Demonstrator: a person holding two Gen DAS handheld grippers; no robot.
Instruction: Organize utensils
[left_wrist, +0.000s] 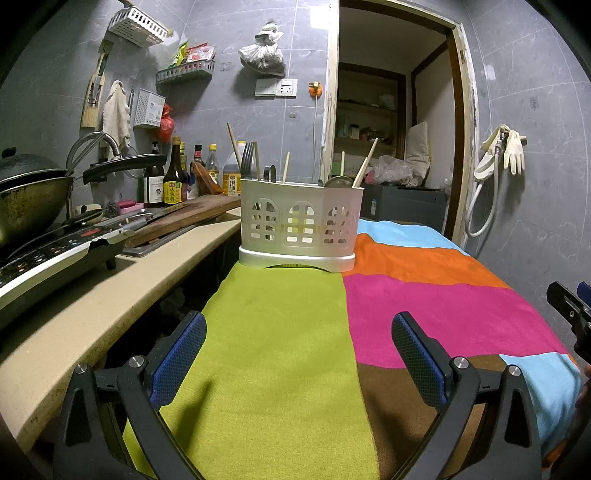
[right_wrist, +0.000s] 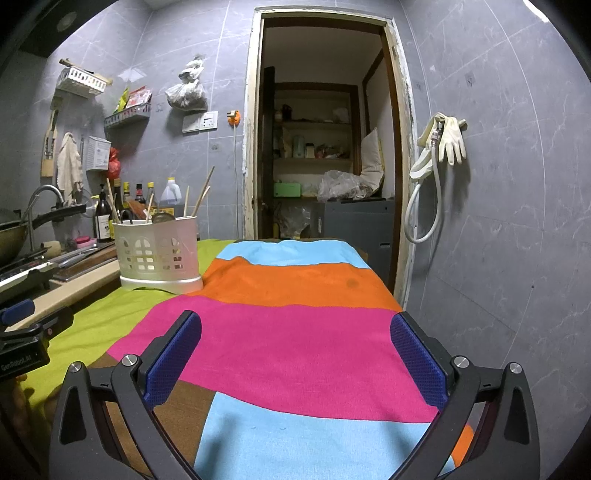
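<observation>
A white slotted utensil caddy (left_wrist: 300, 225) (right_wrist: 159, 253) stands on the far end of a table under a colour-block cloth (left_wrist: 424, 306) (right_wrist: 295, 343). Forks (left_wrist: 248, 157), chopsticks (left_wrist: 364, 164) (right_wrist: 202, 195) and a metal spoon (left_wrist: 338, 181) stick out of its top. My left gripper (left_wrist: 298, 330) hovers open over the green and brown cloth, well short of the caddy, with nothing between its blue pads (left_wrist: 181, 360). My right gripper (right_wrist: 295, 330) is open too, empty, over the pink and blue stripes, with the caddy far off to its left.
A beige counter (left_wrist: 74, 325) runs along the left with an induction cooker (left_wrist: 48, 251), a wok (left_wrist: 29, 199), a cutting board (left_wrist: 184, 218) and sauce bottles (left_wrist: 173, 177). An open doorway (right_wrist: 325, 147) lies behind the table. Rubber gloves and a hose (right_wrist: 439, 147) hang on the right wall.
</observation>
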